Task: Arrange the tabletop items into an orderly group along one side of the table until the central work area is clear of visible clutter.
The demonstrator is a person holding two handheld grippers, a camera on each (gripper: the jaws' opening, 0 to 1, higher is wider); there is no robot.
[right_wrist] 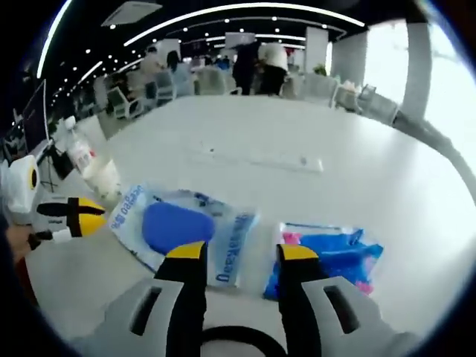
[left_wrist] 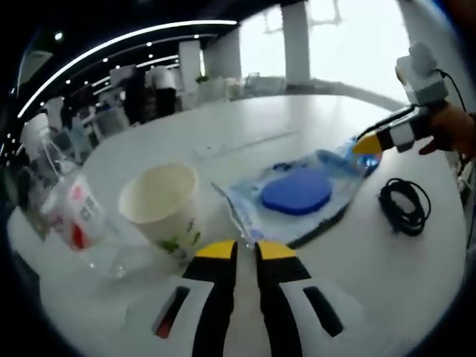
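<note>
Tabletop items (left_wrist: pixel 297 190) lying spread mid-frame in left gripper view, grouping step underway, judging

Left to right there: one clear plastic bottle (left_wrist: pixel 71 212), one paper cup (left_wrist: pixel 160 201), one pouch with blue disc (left_wrist: pixel 296 190), one black cable coil (left_wrist: pixel 405 204)

Left gripper (left_wrist: pixel 245 249) sitting lower centre, jaws nearly together, empty

Right gripper view: right gripper (right_wrist: pixel 242 253) jaws apart, empty; one blue-pink packet (right_wrist: pixel 335 256) lower right

Next: probably grabbing pouch, sliding toward cup

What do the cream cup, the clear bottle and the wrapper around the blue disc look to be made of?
Cream cup with a leaf print: likely paper, matte, opaque wall with a rolled rim. Clear bottle with a red-and-white label: probably thin plastic, see-through and glossy. Wrapper around the blue disc: clear plastic film, wrinkled, catching glare.
</note>
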